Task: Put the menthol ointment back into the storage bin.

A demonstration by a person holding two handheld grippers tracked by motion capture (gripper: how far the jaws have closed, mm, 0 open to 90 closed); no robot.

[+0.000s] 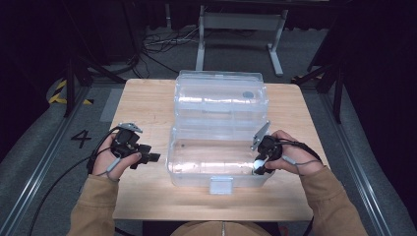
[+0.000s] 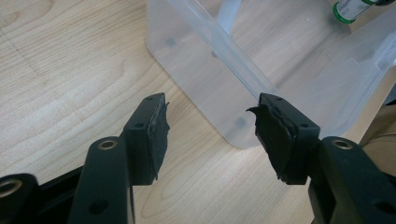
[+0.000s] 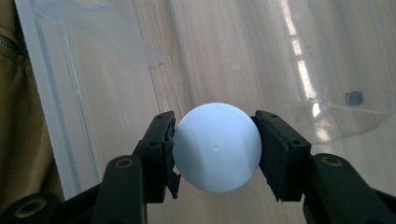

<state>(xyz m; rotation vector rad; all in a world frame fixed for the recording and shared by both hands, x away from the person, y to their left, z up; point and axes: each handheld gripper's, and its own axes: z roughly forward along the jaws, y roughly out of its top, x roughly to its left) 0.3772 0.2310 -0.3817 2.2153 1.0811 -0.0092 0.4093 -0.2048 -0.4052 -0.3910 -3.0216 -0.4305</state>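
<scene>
A white ball [image 3: 217,147] is clamped between the two black pads of the right tool [image 3: 215,149]; both pads are seen pressed against its sides in the right gripper view. In the high view the ball [image 1: 258,161] is held inside the clear plastic box [image 1: 196,169], at the box's right end and close to its front wall, just under the right tool [image 1: 259,164]. Whether the ball is resting on the box floor or is held just above it cannot be told.

The box is placed at the middle of the wooden worktop [image 1: 147,105], with its lid [image 1: 221,93] folded back behind it and a flat latch [image 1: 221,185] hanging from the front wall. A small green-capped container [image 2: 351,9] is seen beyond the box's far wall in the left gripper view.

The left tool [image 1: 153,158] is held to the left of the box, outside it and just beside its left wall, low over the worktop. Its jaws are spread apart, and nothing is gripped between them; in the left gripper view the rounded near corner of the box [image 2: 205,88] and bare wood are seen through the gap of the left tool [image 2: 208,133].

The person's tan sleeves [image 1: 93,206] are seen at the near edge of the worktop, in front of the box.
</scene>
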